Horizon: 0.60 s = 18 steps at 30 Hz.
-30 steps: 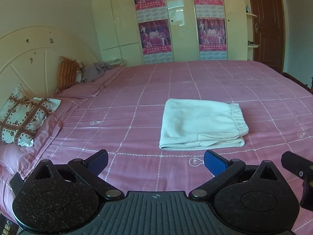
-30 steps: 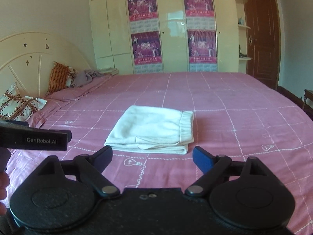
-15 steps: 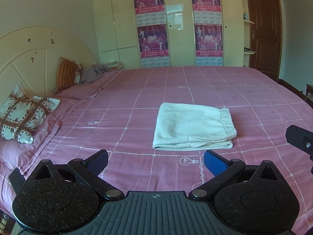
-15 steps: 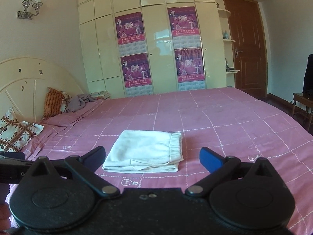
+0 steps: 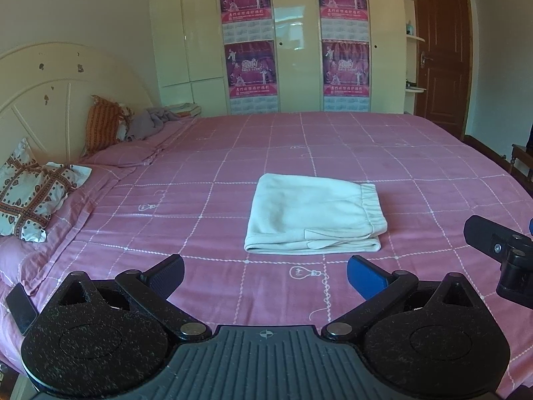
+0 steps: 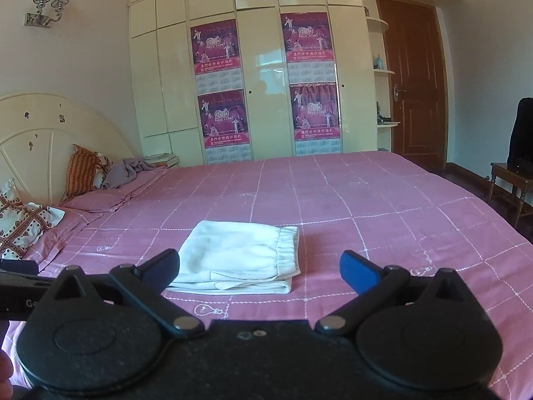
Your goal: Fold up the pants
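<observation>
Pants lie folded on pink checked bedspread before wardrobe; both claws gape.

Soft cloth on the bed, glossy doors behind, matt black plastic up close.

The pants are thick, fleecy off-white cloth with a gathered elastic waistband at their 3 o'clock edge, lying on a matt pink woven bedspread stitched with white lines. The wardrobe at 12 o'clock has glossy cream doors that throw reflections, with shiny paper posters on them; the door at 2 o'clock is brown varnished wood. The left gripper is matt, speckled black plastic with bare metal pivot pins, one blue smooth pad and one dark textured pad.
</observation>
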Motion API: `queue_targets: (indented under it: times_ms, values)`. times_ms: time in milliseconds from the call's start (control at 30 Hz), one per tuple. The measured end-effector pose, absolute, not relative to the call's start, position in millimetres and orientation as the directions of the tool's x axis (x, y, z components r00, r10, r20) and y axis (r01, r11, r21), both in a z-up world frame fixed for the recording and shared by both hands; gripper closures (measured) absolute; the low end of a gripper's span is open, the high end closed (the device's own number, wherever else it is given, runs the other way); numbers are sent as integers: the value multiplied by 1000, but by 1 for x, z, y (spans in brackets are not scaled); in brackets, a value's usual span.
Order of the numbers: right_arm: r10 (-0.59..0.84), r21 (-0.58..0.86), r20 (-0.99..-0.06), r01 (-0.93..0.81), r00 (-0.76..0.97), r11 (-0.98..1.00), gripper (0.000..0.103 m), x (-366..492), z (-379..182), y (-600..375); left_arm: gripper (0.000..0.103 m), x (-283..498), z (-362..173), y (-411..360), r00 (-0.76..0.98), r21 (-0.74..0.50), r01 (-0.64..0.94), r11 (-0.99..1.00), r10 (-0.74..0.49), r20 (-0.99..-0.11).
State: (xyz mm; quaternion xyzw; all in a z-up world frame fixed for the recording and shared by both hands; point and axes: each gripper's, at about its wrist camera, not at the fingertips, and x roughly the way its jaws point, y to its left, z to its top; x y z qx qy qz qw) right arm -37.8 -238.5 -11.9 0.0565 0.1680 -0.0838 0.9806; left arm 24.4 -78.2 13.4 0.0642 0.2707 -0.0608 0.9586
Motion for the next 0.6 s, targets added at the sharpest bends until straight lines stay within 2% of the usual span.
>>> queue_targets:
  times_ms: [600]
  values:
    - [-140,95,-348,183,927,978,0,-40,-14,-240,0,27,10,-80,831,73,161,984,-95,-549]
